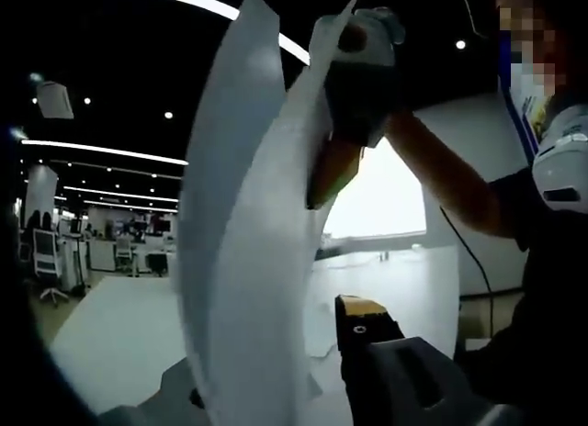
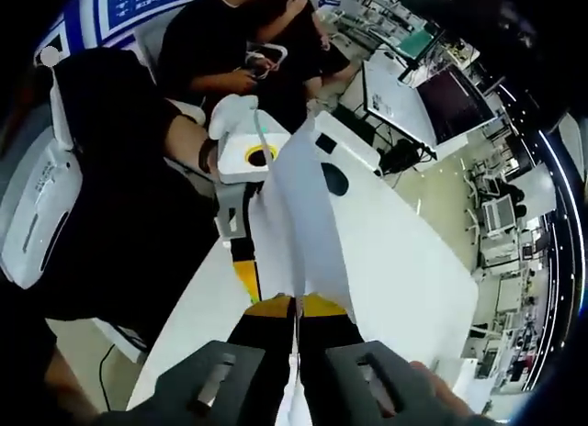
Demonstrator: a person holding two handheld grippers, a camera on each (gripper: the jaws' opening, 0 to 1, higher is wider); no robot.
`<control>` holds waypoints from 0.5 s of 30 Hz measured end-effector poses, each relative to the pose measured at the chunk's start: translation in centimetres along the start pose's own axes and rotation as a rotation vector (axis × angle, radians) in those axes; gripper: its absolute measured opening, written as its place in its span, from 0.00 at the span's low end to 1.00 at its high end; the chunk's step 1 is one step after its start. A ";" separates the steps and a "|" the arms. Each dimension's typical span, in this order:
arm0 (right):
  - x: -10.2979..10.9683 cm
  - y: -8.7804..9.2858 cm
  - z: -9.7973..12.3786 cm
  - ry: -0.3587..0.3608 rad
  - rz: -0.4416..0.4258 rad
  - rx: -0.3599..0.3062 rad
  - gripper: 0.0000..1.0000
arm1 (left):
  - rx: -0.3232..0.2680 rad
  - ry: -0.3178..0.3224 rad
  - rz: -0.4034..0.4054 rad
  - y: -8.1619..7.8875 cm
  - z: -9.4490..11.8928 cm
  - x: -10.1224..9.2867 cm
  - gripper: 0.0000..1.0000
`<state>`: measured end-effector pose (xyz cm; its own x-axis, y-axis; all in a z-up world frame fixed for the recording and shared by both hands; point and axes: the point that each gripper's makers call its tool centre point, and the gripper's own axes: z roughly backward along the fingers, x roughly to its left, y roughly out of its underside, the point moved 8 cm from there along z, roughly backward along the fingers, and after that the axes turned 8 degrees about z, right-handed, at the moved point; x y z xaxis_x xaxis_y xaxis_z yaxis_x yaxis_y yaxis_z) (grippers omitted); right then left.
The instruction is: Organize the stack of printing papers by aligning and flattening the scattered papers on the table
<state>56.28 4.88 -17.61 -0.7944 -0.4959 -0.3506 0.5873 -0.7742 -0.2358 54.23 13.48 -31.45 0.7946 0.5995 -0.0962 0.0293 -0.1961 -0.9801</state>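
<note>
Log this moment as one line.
left gripper: shut on paper | right gripper: shut on paper | paper: lifted above table, curved

White printing papers (image 2: 299,215) curl above a white desk (image 2: 404,261). The right hand-held gripper (image 2: 296,308) shows yellow-tipped black jaws on a grey body; the left hand-held gripper (image 1: 276,371) is likewise grey and black with a yellow tip, and in the right gripper view its housing is white with a yellow ring. The person's sleeve (image 2: 119,196) is black, beside a white headset shell (image 2: 37,210) with a dark slot. Blue wall signs (image 2: 138,2) carry white lettering. White light strips (image 1: 101,151) cross a dark ceiling.
</note>
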 end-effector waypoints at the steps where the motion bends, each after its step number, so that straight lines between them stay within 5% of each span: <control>1: 0.0 -0.1 0.0 0.000 0.002 0.000 0.00 | 0.001 -0.001 0.000 0.0 0.0 0.0 0.22; 15: 0.4 -0.5 -0.5 -0.007 0.008 0.001 0.00 | 0.018 -0.001 -0.024 0.1 0.1 0.0 0.12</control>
<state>55.75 5.23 -18.16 -0.7907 -0.5052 -0.3459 0.5937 -0.7706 -0.2317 54.17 13.56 -31.53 0.7929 0.6050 -0.0730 0.0373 -0.1677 -0.9851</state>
